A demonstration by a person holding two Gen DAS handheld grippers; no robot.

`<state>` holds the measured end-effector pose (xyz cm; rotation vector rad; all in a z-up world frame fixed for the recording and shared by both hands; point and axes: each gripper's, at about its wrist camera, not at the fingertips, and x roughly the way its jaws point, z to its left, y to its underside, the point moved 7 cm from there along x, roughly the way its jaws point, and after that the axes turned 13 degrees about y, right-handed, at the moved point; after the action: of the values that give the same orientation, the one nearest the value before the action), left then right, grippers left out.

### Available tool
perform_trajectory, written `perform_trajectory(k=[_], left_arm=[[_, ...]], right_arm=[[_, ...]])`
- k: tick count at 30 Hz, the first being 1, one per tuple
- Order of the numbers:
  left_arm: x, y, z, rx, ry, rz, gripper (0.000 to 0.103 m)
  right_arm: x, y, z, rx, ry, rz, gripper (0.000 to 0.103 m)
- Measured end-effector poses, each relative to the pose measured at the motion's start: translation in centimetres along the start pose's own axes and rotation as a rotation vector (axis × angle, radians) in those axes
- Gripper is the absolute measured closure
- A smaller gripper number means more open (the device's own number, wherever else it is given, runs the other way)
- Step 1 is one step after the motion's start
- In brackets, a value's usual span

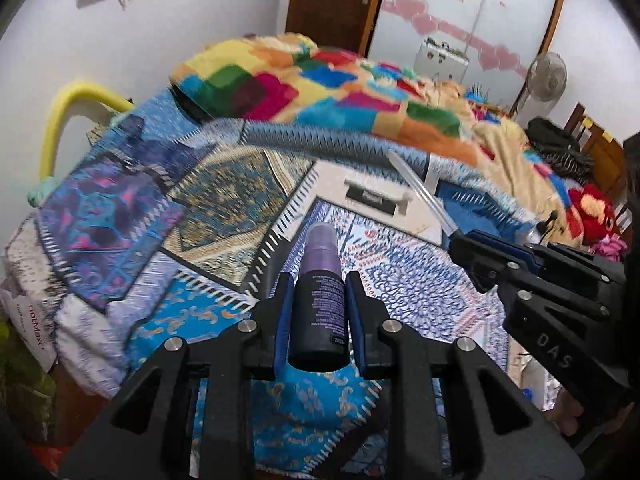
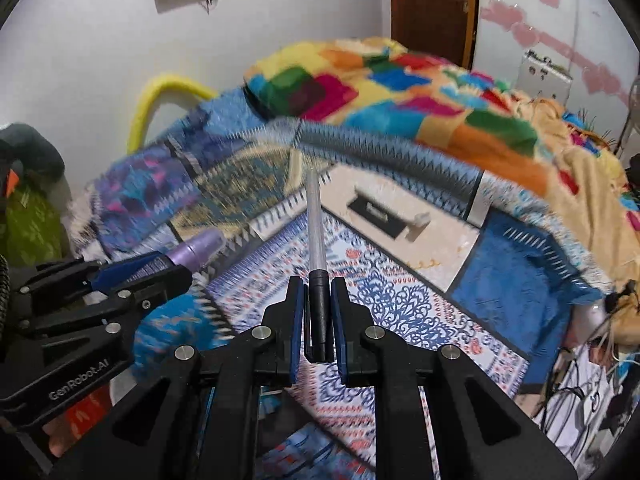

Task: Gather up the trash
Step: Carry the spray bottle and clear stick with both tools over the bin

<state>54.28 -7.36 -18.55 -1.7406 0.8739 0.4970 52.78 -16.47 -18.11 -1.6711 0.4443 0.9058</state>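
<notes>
Currently the left gripper is closed on a small spray bottle, held lengthwise between the blue pads at lower centre of the left wrist view; the jaws are narrow, stopped by the bottle body. The right gripper is nearly fully closed on a thin pen, gripped at its black end, low centre of the right wrist view, with the clear barrel projecting up-frame past the fingertips. Both items are held above the patterned bedspread, no longer lying on it.

Risks, as judged: the bottle is a smooth, glossy plastic cylinder, dark with a lilac cap, so a slide along the pads or a roll out could be caused by a quick swing or a downward tilt. The pen is slim, hard and round, clamped only at one end; pivoting or a drop could be caused by the long free barrel catching on fabric. A collision between the two grippers is possible, since each is seen near the other at the frame edge.

Further out, the bedspread is flat printed cloth in blue patchwork. A fluffy multicoloured blanket is heaped at upper centre. A flat pale box with a black label lies mid-frame on the bed and may be trash not yet collected. No bin is visible in either view.
</notes>
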Motion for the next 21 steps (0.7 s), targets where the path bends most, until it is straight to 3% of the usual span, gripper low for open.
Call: perform_trajectory(k=[10, 21], left_arm=[[-12.1, 0.0, 0.0, -0.001, -0.027, -0.139, 0.078], [-22.2, 5.1, 4.6, -0.041, -0.112, -0.198, 0.078]], right_arm=[[-10.3, -2.0, 3.4, 0.005, -0.005, -0.141, 0.090], [-17.8, 0.2, 10.8, -0.045, -0.094, -0.217, 0.090]])
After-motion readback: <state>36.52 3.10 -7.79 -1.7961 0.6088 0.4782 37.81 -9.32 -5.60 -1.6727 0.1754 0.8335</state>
